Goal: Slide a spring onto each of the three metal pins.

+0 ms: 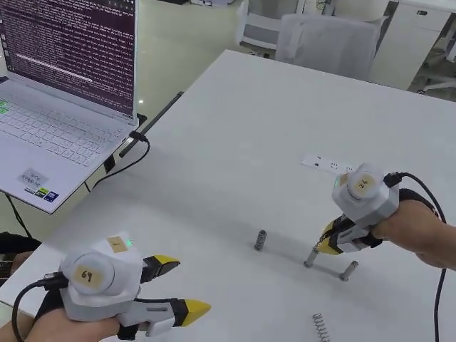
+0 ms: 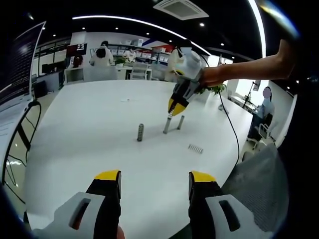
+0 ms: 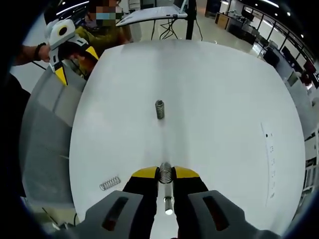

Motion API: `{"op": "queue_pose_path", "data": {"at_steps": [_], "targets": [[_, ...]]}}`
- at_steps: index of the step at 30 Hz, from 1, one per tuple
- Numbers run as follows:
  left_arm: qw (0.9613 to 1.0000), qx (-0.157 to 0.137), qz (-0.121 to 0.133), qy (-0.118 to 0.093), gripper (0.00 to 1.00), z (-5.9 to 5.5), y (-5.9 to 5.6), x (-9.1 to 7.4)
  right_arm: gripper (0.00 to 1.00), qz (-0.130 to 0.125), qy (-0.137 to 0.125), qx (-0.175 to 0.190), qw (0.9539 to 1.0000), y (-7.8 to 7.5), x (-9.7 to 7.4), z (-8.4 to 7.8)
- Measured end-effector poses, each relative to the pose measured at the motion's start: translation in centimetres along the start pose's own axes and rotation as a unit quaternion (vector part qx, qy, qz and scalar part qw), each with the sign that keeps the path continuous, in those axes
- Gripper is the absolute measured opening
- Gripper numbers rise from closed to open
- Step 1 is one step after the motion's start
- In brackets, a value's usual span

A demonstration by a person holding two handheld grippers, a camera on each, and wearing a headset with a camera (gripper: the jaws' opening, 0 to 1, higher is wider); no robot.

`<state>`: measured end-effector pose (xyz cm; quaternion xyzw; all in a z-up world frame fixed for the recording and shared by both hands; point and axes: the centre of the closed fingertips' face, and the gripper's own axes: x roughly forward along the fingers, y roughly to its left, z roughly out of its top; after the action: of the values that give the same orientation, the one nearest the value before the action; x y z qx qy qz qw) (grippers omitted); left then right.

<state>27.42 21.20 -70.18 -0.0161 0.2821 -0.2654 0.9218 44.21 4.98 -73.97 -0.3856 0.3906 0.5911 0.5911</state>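
My right gripper (image 1: 324, 246) (image 3: 165, 174) is shut on a spring (image 3: 165, 173) that sits over the top of a tilted metal pin (image 1: 311, 258) (image 2: 166, 125). A second bare pin (image 1: 348, 271) (image 2: 180, 122) stands just beside it. Further left, a spring (image 1: 260, 240) (image 3: 159, 109) (image 2: 140, 132) stands upright on the white table, apparently around a pin. A loose spring (image 1: 320, 326) (image 3: 109, 182) (image 2: 195, 148) lies flat near the front edge. My left gripper (image 1: 182, 287) (image 2: 154, 179) hovers open and empty at the near left, well away from the pins.
An open laptop (image 1: 64, 85) sits at the left on a lower surface, with a black cable (image 1: 132, 153) by the table edge. A white label strip (image 1: 324, 164) lies behind the right gripper. Chairs (image 1: 320, 39) stand beyond the far edge.
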Motion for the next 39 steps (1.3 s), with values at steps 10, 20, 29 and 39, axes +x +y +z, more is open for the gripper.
{"op": "queue_pose_path", "data": {"at_steps": [10, 20, 29, 39], "targets": [[1.0000, -0.003, 0.002, 0.001, 0.49, 0.0, 0.1, 0.1, 0.08, 0.005, 0.010, -0.016, 0.9998, 0.2, 0.5, 0.1], [1.0000, -0.001, 0.003, 0.002, 0.49, 0.0, 0.2, 0.1, 0.08, 0.010, 0.027, -0.027, 0.9992, 0.2, 1.6, -0.3], [1.0000, -0.002, 0.005, 0.003, 0.49, -0.1, 0.4, -0.2, 0.08, 0.016, 0.044, -0.031, 0.9985, 0.3, 2.9, -0.7], [0.9999, -0.005, 0.008, 0.005, 0.49, -0.3, 0.5, -0.3, 0.09, 0.018, 0.051, -0.024, 0.9982, 0.3, 4.1, -1.3]]}}
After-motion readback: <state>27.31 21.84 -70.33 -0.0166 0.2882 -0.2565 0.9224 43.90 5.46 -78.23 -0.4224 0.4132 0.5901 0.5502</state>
